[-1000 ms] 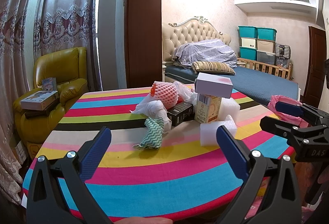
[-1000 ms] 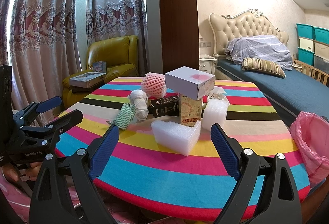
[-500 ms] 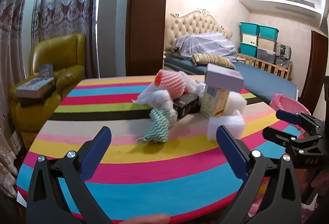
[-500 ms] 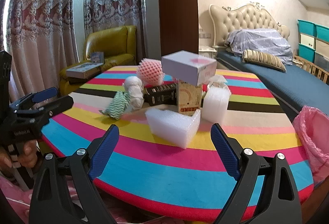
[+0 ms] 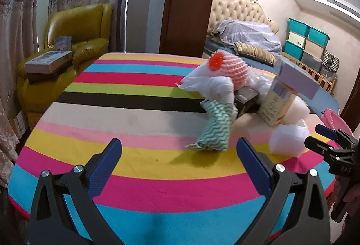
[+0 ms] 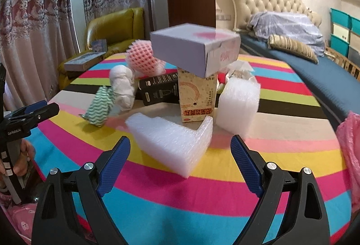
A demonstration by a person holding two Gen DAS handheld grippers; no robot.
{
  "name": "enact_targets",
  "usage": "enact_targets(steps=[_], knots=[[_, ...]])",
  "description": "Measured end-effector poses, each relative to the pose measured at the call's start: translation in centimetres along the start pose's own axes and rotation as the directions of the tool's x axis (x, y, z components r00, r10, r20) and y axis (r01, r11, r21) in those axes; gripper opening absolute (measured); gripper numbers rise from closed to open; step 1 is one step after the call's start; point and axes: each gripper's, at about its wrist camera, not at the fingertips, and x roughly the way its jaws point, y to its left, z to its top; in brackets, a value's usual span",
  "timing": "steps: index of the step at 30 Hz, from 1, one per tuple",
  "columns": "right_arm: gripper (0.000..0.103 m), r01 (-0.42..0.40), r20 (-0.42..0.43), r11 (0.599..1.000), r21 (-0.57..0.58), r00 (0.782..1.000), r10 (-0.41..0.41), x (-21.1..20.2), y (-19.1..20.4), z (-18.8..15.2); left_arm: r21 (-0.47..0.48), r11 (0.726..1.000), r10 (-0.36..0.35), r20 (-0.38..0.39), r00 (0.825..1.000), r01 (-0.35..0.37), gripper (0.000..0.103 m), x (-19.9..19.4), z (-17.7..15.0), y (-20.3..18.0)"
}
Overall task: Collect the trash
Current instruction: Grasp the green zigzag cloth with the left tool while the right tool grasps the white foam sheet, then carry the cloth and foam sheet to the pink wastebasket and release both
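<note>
box (image 6: 194, 48) on carton (image 6: 197, 96) | foam block (image 6: 173, 142) before carton | cloth (image 6: 101, 105) left

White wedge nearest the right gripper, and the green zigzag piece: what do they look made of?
The white wedge looks like soft packing foam: matte, pebbled, slightly translucent layered edges. The green zigzag piece seems to be thin cloth or paper wipe, since it is crumpled and creased; which one is unclear. Both would likely squash under the open right gripper.
</note>
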Motion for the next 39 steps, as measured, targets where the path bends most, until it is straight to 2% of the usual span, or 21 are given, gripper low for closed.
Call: enact_targets(steps=[2, 5, 9, 13, 16, 19, 23, 29, 31, 32, 33, 34, 39], knots=[[0.085, -0.023, -0.028, 1.000, -0.003, 0.999, 0.023, 1.0, -0.3, 0.4, 0.021, 1.000, -0.003, -0.035, 0.999, 0.003, 0.098, 1.2, 0.3, -0.2], [0.085, -0.059, -0.072, 0.998, -0.009, 0.996, 0.058, 2.3, -0.5, 1.0, 0.060, 0.998, 0.009, -0.033, 0.999, -0.007, 0.098, 2.3, 0.7, -0.9], [0.085, -0.097, -0.126, 0.995, -0.026, 0.988, 0.093, 3.9, -0.2, 1.4, 0.102, 0.994, -0.031, -0.071, 0.997, 0.038, 0.098, 3.8, 1.3, -1.9], [0.085, -0.086, -0.146, 0.994, -0.074, 0.987, 0.074, 4.5, 0.5, 1.4, 0.134, 0.989, -0.046, -0.132, 0.990, 0.064, 0.098, 5.1, 1.2, -2.6], [0.079, -0.103, -0.133, 0.992, -0.079, 0.987, 0.092, 4.0, 0.6, 1.1, 0.156, 0.986, -0.037, -0.146, 0.989, 0.060, 0.098, 5.8, 1.1, -3.0], [0.074, -0.104, -0.107, 0.991, -0.084, 0.990, 0.095, 3.1, 0.8, 0.6, 0.138, 0.988, -0.053, -0.162, 0.985, 0.076, 0.098, 6.3, 1.2, -2.9], [0.071, -0.092, -0.069, 0.993, -0.079, 0.994, 0.087, 1.9, 0.7, -0.1, 0.119, 0.988, -0.077, -0.186, 0.980, 0.100, 0.082, 7.1, 1.5, -3.3], [0.071, -0.072, -0.015, 0.997, -0.008, 0.997, 0.072, 0.0, -0.7, -1.0, 0.118, 0.989, -0.067, -0.183, 0.981, 0.089, 0.080, 8.3, 2.2, -4.7], [0.071, -0.066, -0.002, 0.998, 0.006, 0.998, 0.066, -0.4, -0.9, -1.1, 0.127, 0.988, -0.061, -0.184, 0.981, 0.085, 0.072, 8.9, 2.4, -5.3], [0.071, -0.064, 0.001, 0.998, 0.012, 0.998, 0.064, -0.6, -1.1, -1.2, 0.133, 0.988, -0.058, -0.189, 0.980, 0.084, 0.061, 9.2, 2.5, -5.5], [0.071, -0.060, 0.004, 0.998, 0.015, 0.998, 0.060, -0.8, -1.2, -1.3, 0.140, 0.986, -0.058, -0.200, 0.978, 0.087, 0.045, 9.6, 2.4, -5.8], [0.071, -0.057, 0.009, 0.998, 0.020, 0.998, 0.056, -1.0, -1.3, -1.4, 0.144, 0.985, -0.065, -0.214, 0.975, 0.097, 0.038, 9.9, 2.4, -6.0], [0.071, -0.046, 0.035, 0.998, 0.032, 0.998, 0.045, -1.7, -1.7, -1.6, 0.187, 0.978, -0.057, -0.187, 0.981, 0.093, 0.027, 9.1, 2.0, -6.9]])
